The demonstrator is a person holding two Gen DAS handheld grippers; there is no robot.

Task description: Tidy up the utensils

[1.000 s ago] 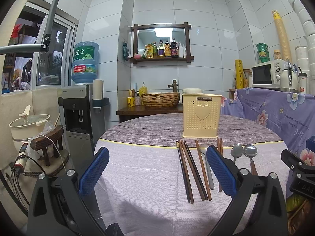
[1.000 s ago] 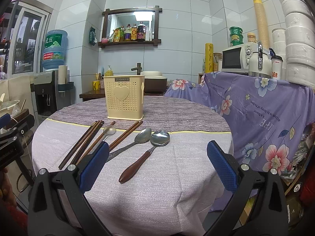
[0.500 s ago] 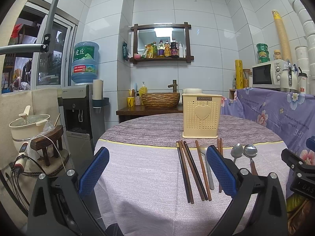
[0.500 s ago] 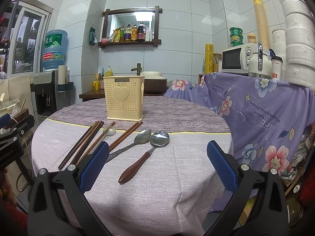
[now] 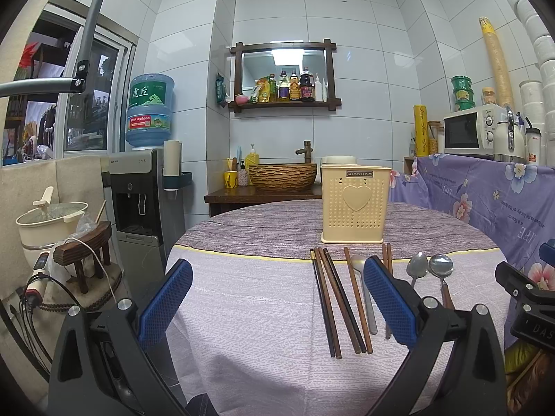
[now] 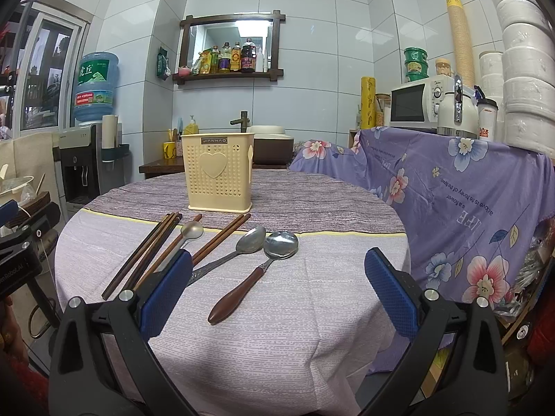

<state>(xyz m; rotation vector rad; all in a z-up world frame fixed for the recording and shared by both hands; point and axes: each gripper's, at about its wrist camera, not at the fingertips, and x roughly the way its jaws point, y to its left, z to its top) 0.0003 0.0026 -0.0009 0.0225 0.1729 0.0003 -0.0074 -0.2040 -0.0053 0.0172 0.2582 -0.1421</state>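
Round table (image 6: 242,329), nothing sorted yet.
We hold left gripper (image 5: 277,298) and right gripper (image 6: 279,287) released; wooden-handled spoon (image 6: 253,274) ahead goes into holder (image 6: 219,171).

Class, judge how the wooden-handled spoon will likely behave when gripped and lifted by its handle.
The spoon looks rigid, so it shouldn't flop. Its metal bowl probably makes it head-heavy, tipping downward. The smooth, tapered handle may slip between the pads.

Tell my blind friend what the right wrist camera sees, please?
Spoons and brown chopsticks lie loose on a round table, in front of a cream utensil basket. The open right gripper hovers near the table's edge, holding nothing.
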